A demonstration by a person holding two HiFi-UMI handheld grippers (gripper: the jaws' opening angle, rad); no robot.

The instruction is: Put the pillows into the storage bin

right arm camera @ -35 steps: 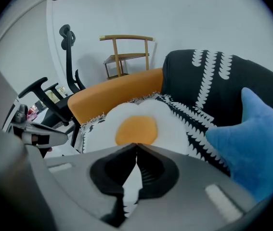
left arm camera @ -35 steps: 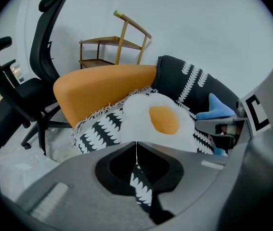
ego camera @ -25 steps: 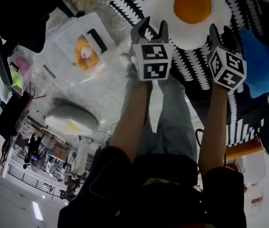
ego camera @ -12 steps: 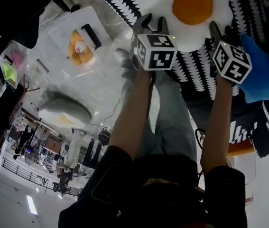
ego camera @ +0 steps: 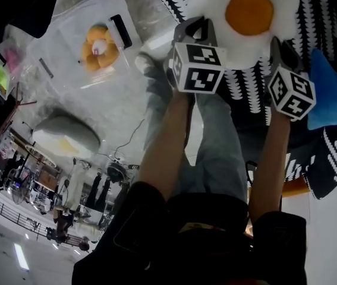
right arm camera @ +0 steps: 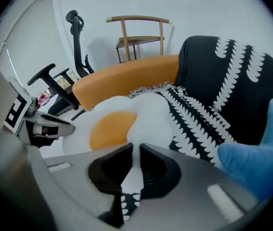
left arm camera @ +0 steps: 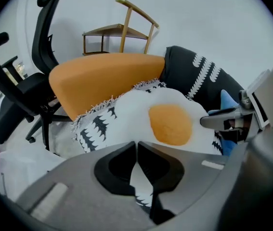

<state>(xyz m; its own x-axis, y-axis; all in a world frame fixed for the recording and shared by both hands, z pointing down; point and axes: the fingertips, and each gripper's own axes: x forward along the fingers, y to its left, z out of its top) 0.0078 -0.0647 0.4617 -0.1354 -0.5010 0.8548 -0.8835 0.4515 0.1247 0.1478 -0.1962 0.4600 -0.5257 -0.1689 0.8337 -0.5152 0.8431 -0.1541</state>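
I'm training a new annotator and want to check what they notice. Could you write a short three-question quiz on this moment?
1. True or false: the left gripper and the right gripper are each shut on the white rim of the fried-egg pillow.
2. In the head view, what lies just right of the right gripper? A) a blue star pillow B) a green cube pillow C) a red ball
3. What already sits inside the clear storage bin?

Key:
1. True. White plush is pinched in both, and the right gripper's jaws have just been closing on it.
2. A.
3. An orange plush toy.
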